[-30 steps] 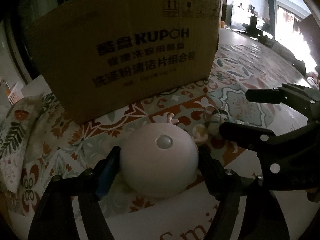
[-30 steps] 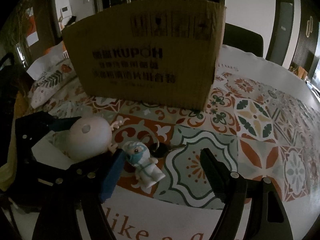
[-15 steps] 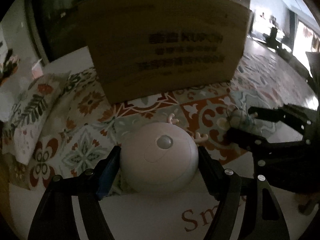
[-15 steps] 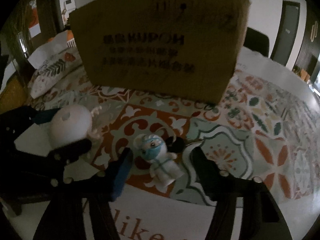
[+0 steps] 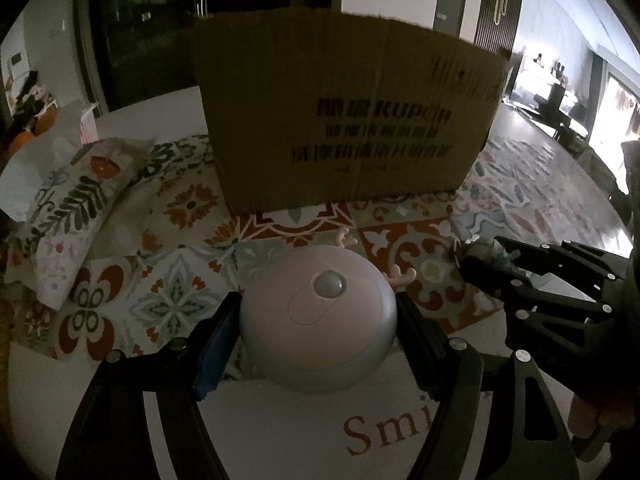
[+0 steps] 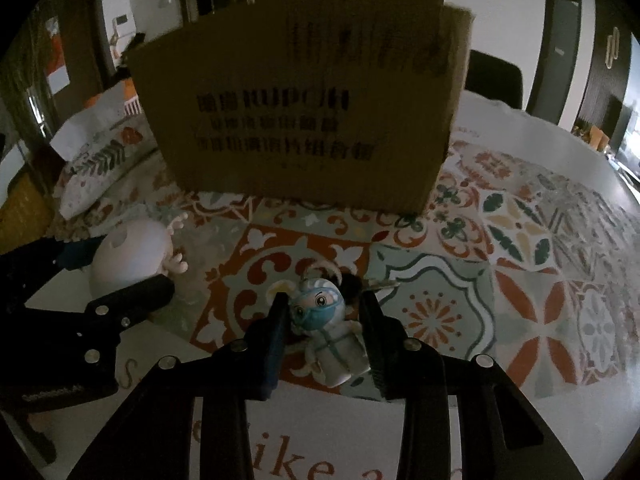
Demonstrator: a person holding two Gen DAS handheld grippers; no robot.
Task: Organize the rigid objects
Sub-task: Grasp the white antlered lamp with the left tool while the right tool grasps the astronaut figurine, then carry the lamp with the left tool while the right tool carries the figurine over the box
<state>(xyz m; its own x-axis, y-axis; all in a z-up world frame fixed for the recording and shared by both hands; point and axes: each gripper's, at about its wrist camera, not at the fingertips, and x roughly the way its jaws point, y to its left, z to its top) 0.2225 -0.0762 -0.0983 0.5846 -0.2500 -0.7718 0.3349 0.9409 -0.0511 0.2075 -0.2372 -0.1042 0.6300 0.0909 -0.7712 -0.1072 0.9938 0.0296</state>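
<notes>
A round white dome toy (image 5: 318,320) with small antlers sits between the pads of my left gripper (image 5: 316,308), which is shut on its sides. In the right wrist view the same toy (image 6: 124,248) and left gripper (image 6: 130,262) appear at the left. A small white figurine (image 6: 336,352) with a blue face mask lies on the patterned tablecloth (image 6: 440,312). My right gripper (image 6: 324,304) is shut on its head and shoulders. From the left wrist view, the right gripper (image 5: 486,254) is at the right with the figurine mostly hidden in it.
A large brown cardboard box (image 6: 304,100) with black print stands upright just behind both toys. A small black object (image 6: 352,284) lies behind the figurine. A leaf-patterned cushion (image 5: 68,208) rests at the left. A dark chair back (image 6: 494,76) stands behind the box.
The right gripper's jaws have come together on the masked figurine, which earlier lay loose between them. The left gripper has rolled and shifted a little with the dome toy still in it.
</notes>
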